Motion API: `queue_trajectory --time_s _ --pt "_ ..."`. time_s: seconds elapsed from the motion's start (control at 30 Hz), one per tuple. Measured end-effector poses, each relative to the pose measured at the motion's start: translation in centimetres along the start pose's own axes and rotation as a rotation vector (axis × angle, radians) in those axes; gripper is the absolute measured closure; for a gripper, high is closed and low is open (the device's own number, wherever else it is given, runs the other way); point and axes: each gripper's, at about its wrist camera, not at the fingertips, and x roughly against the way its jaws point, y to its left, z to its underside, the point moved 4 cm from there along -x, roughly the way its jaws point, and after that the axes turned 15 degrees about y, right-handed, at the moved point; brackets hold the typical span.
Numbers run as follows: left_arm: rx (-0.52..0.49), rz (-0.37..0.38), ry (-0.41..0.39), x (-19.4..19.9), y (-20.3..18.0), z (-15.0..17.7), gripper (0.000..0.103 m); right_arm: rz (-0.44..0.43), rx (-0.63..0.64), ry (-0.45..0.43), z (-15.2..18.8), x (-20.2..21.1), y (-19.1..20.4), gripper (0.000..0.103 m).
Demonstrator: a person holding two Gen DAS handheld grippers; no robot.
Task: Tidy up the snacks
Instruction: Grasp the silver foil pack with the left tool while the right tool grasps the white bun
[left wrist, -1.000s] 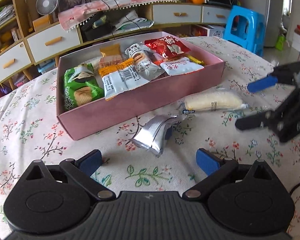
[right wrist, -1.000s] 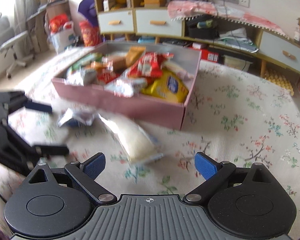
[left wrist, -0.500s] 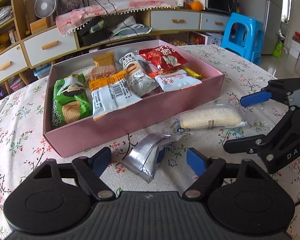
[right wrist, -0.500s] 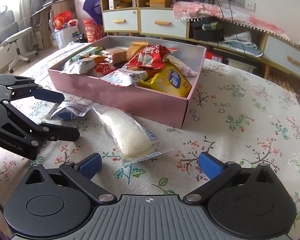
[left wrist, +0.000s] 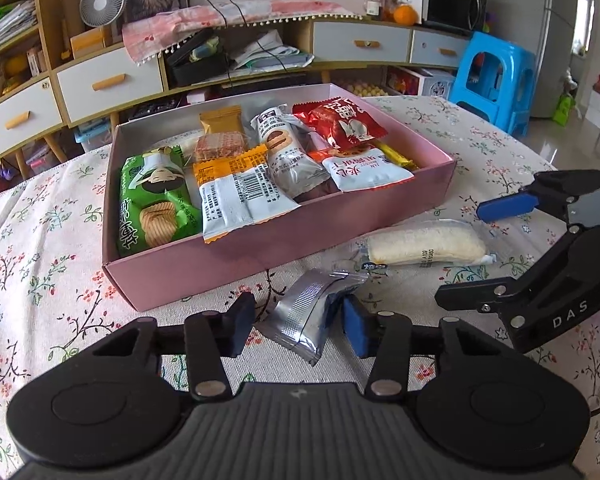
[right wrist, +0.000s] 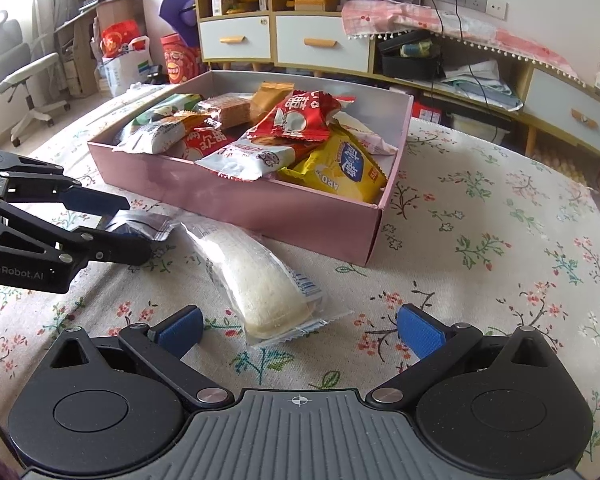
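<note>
Closing on a silver packet (left wrist: 314, 316), left gripper (left wrist: 300, 330) (GenRobot.AI); right gripper (right wrist: 300, 330) (DAS) spread wide

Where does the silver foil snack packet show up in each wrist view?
Left wrist view: silver foil packet at lower centre, between that gripper's closing fingers.
Right wrist view: at left, mostly hidden behind the left gripper; only an end shows.
Shared landmark: the pink box, just behind it.

Blue stool (left wrist: 496, 76) beside floral-clothed table (left wrist: 40, 248); fan (left wrist: 102, 0), microwave (left wrist: 452, 2), oranges (left wrist: 404, 14) on cabinet; office chair (right wrist: 16, 68).
</note>
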Motion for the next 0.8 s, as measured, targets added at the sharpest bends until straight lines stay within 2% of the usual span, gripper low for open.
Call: queue_trajectory --time_s 0.2,0.43,0.8 --pt "0.017 0.001 0.042 0.1 -0.1 -0.4 0.062 0.001 0.002 0.009 -0.7 -0.3 0.4 0.000" --pt "0.006 -0.014 0.069 0.2 -0.2 -0.3 0.069 0.009 -0.002 0.030 -1.8 -0.8 0.8 0.000" --pt "0.080 0.005 0.093 0.6 0.7 -0.2 0.074 0.050 0.022 0.038 -2.3 -0.7 1.7 0.002"
